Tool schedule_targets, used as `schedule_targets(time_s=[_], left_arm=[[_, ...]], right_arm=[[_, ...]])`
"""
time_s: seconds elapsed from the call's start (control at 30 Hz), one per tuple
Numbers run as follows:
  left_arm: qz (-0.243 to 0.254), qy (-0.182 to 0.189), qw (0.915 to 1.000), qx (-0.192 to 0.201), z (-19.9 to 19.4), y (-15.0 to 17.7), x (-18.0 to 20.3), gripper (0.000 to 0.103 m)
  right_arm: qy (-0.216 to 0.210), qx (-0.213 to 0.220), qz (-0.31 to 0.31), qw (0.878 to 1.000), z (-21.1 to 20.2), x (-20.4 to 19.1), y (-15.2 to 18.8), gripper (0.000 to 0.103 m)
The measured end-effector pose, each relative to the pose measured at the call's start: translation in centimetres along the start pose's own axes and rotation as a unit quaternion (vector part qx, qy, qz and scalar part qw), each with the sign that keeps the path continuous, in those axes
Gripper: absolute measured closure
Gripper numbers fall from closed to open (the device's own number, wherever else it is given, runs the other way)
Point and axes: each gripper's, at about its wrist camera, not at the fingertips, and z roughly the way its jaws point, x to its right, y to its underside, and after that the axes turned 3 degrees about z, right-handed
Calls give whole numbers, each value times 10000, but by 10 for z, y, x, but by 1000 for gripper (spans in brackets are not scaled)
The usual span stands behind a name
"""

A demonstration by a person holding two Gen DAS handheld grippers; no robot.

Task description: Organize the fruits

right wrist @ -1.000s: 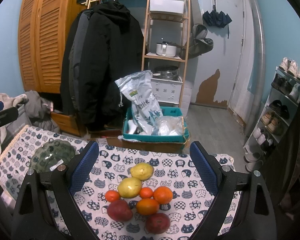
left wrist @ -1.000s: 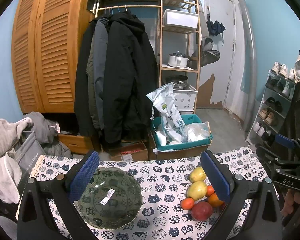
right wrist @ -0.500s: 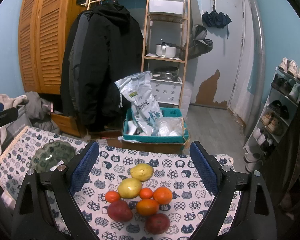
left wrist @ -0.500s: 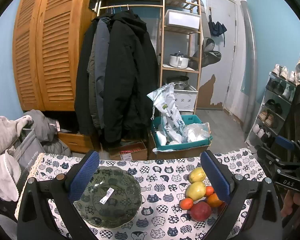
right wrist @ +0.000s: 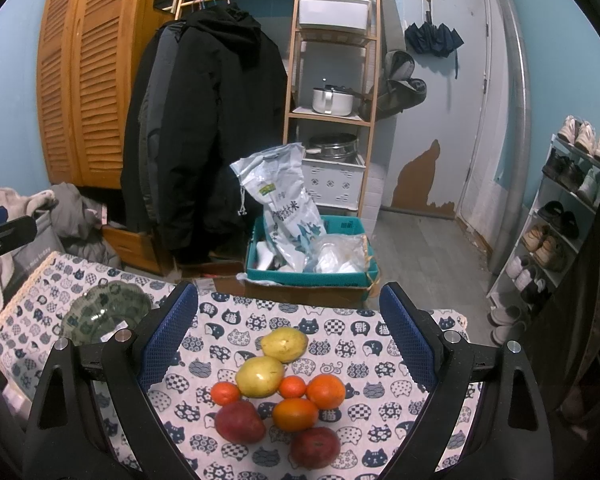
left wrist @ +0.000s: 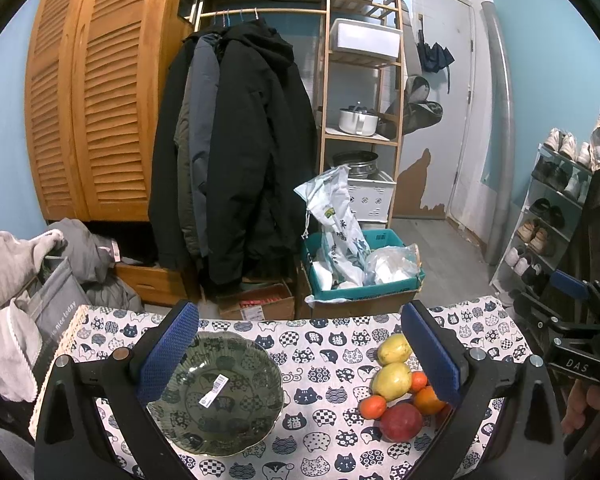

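We hold the left gripper (left wrist: 300, 354) with fingers spread wide over the green glass bowl (left wrist: 216, 392), empty. We hold the right gripper (right wrist: 288, 340) likewise spread above the fruit cluster (right wrist: 280, 392), which lies on the cat-print tablecloth (right wrist: 364, 364) at 3 o'clock from the bowl

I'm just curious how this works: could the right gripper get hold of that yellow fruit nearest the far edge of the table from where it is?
Probably yes. The right gripper is open, and the far yellow fruit lies between its fingers with nothing over it; another yellow fruit sits close beside.
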Motion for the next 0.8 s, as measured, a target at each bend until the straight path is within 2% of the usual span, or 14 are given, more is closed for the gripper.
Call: schedule_targets(time_s=[0.8], left_arm=[[-5,6,10000,-8,0,-2,-1,1]], right_arm=[[-4,8,-3,10000,0,0,-1,12]])
